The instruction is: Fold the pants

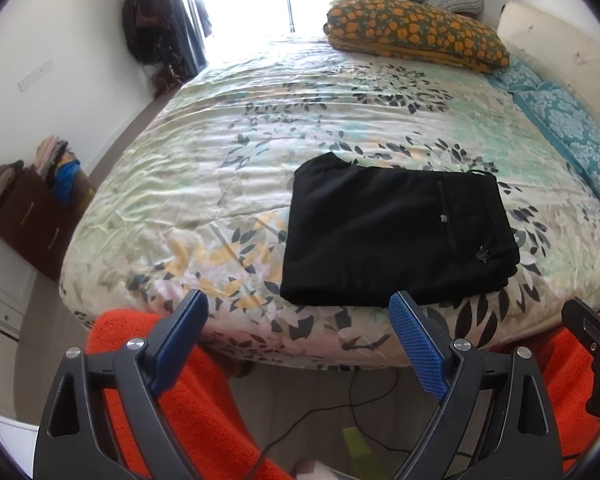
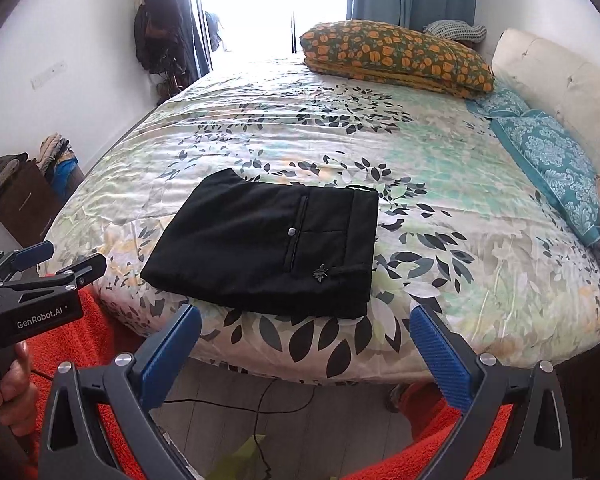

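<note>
Black pants [image 1: 396,236] [image 2: 268,248] lie folded into a compact rectangle near the front edge of the bed, back pocket and button facing up. My left gripper [image 1: 298,312] is open, held off the bed's front edge just short of the pants, nothing between its blue fingers. My right gripper [image 2: 306,328] is also open and empty, likewise pulled back in front of the bed edge, below the pants' near side. The left gripper's body [image 2: 40,296] shows at the left of the right wrist view, held by a hand [image 2: 12,384].
A floral bedspread [image 1: 260,132] [image 2: 440,200] covers the bed. An orange-patterned pillow [image 1: 416,32] and teal pillows [image 1: 568,132] lie at the far and right side. A brown box of clothes [image 1: 32,216] stands on the floor at left. Cables [image 2: 268,400] run under the bed edge.
</note>
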